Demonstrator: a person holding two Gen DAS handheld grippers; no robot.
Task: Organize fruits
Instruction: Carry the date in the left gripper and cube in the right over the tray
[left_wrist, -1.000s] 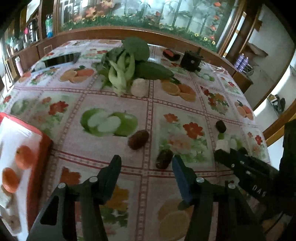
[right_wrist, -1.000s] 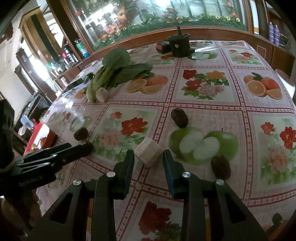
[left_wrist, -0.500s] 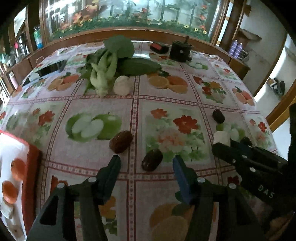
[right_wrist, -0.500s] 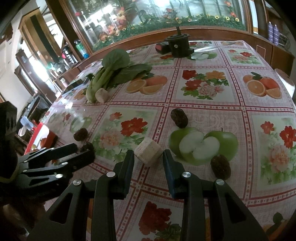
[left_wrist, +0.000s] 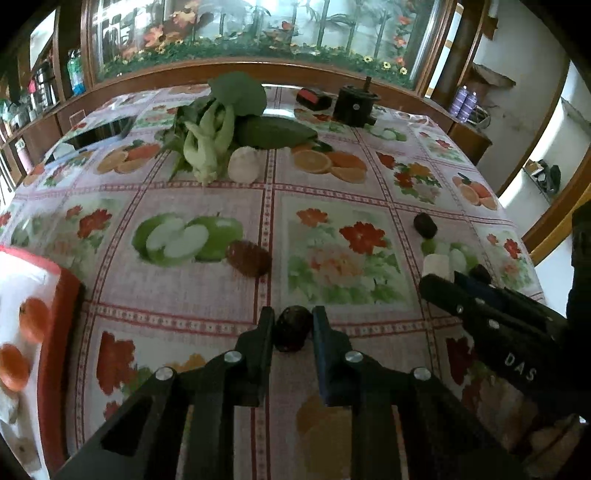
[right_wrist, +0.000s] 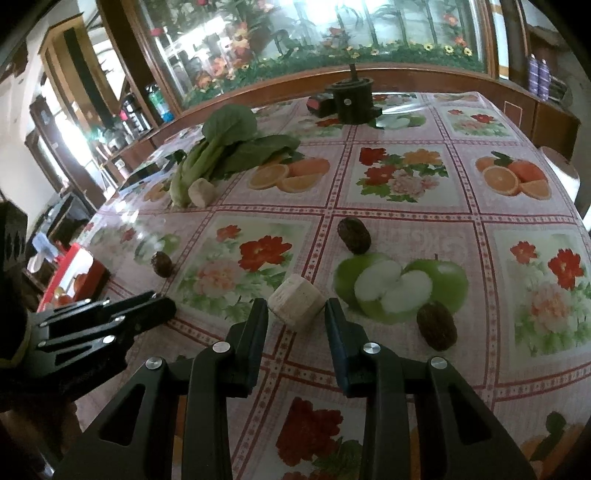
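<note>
My left gripper (left_wrist: 293, 323) is shut on a dark brown date (left_wrist: 293, 334) that rests on the tablecloth. Another date (left_wrist: 248, 257) lies just ahead, and a third (left_wrist: 425, 225) is at the right. My right gripper (right_wrist: 296, 308) is open around a pale cut fruit chunk (right_wrist: 296, 305), with its jaws on either side and apart from it. Dates lie near it ahead (right_wrist: 354, 235), at the right (right_wrist: 437, 325) and at the left (right_wrist: 161, 264). The left gripper shows in the right wrist view (right_wrist: 164, 308), and the right gripper in the left wrist view (left_wrist: 448, 282).
A red-rimmed tray (left_wrist: 61, 291) with oranges (left_wrist: 33, 319) sits at the table's left edge. Bok choy (left_wrist: 208, 138), a dark leaf and a white chunk (left_wrist: 243, 165) lie at the back. A black device (left_wrist: 356, 103) stands behind them.
My left gripper moved forward and closed on the dark date that lay between its fingers. The right gripper has stayed around the pale chunk.
</note>
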